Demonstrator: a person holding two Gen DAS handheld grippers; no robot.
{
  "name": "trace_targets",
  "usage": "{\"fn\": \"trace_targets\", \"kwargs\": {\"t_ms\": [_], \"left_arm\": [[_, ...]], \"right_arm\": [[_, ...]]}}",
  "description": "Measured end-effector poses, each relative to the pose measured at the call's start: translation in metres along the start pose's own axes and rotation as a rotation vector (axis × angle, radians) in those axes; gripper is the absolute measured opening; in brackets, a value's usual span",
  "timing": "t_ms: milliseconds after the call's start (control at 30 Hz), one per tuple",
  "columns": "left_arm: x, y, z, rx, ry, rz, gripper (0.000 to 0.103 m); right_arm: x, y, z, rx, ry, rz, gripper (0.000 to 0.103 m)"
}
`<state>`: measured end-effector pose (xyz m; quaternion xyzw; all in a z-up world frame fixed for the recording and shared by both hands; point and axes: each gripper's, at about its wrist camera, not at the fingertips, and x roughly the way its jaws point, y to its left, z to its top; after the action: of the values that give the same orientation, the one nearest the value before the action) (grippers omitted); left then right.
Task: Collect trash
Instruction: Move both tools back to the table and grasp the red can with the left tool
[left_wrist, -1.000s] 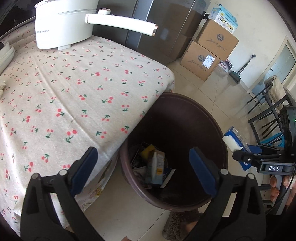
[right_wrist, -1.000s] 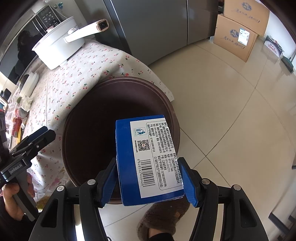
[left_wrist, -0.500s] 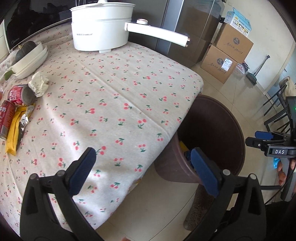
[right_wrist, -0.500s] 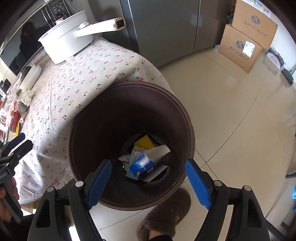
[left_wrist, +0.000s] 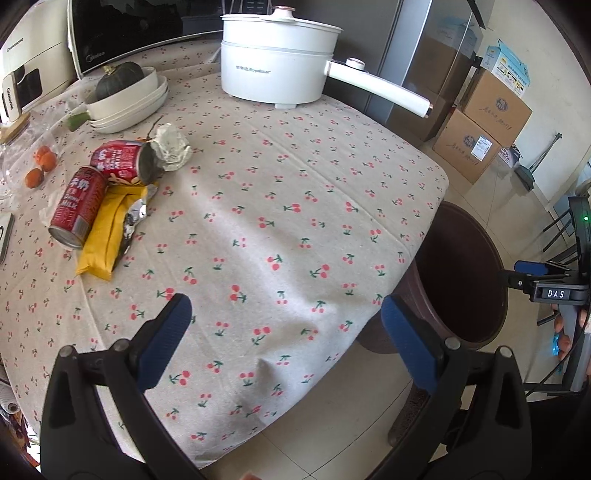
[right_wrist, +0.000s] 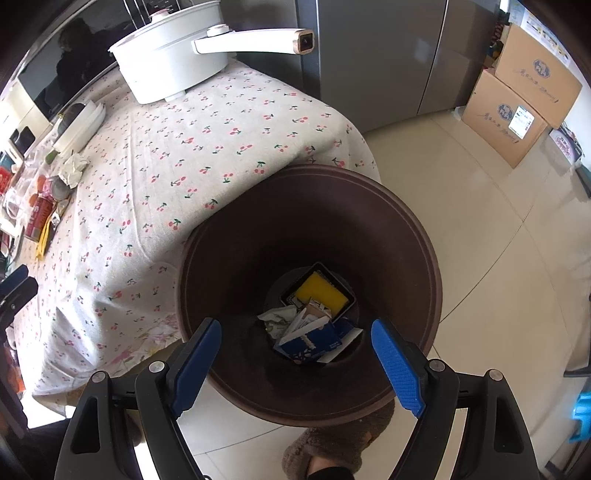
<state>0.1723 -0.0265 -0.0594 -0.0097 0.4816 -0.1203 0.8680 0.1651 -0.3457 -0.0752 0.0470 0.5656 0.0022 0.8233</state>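
At the table's (left_wrist: 295, 206) left edge lie two red cans (left_wrist: 79, 206), a yellow wrapper (left_wrist: 107, 236) and crumpled foil (left_wrist: 171, 147), with stacked white dishes (left_wrist: 129, 99) behind them. A white pot (left_wrist: 277, 66) stands at the far edge. The cloth's middle lies bare. The left gripper (left_wrist: 284, 343) hangs wide open, empty, over the near edge. Off the right corner stands the brown bin (right_wrist: 314, 291); the blue carton (right_wrist: 314, 343) lies inside. The right gripper (right_wrist: 295, 362) has just opened, nothing between its jaws.

Bin (left_wrist: 461, 273) floor hidden by tablecloth (left_wrist: 295, 221), device (left_wrist: 5, 232) cropped at left edge
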Motion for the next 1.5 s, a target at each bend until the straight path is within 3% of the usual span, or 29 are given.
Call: {"fn": "trace_targets", "kwargs": {"t_ms": [833, 967, 1133, 1400, 1500], "left_arm": [[-0.036, 0.126, -0.03, -0.168, -0.001, 0.125, 0.102], [-0.029, 0.148, -0.032, -0.188, 0.034, 0.158, 0.102], [-0.015, 0.169, -0.019, -0.151, 0.062, 0.197, 0.102], [0.014, 0.21, 0.03, -0.235, 0.042, 0.182, 0.102], [0.032, 0.213, 0.048, -0.244, 0.052, 0.172, 0.096]], "right_arm": [[0.009, 0.129, 0.031, -0.102, -0.016, 0.095, 0.086], [0.015, 0.149, 0.033, -0.1, -0.007, 0.119, 0.086], [0.025, 0.173, 0.035, -0.105, 0.017, 0.142, 0.086], [0.041, 0.188, 0.045, -0.13, 0.035, 0.123, 0.086], [0.047, 0.188, 0.05, -0.135, 0.042, 0.106, 0.086]]}}
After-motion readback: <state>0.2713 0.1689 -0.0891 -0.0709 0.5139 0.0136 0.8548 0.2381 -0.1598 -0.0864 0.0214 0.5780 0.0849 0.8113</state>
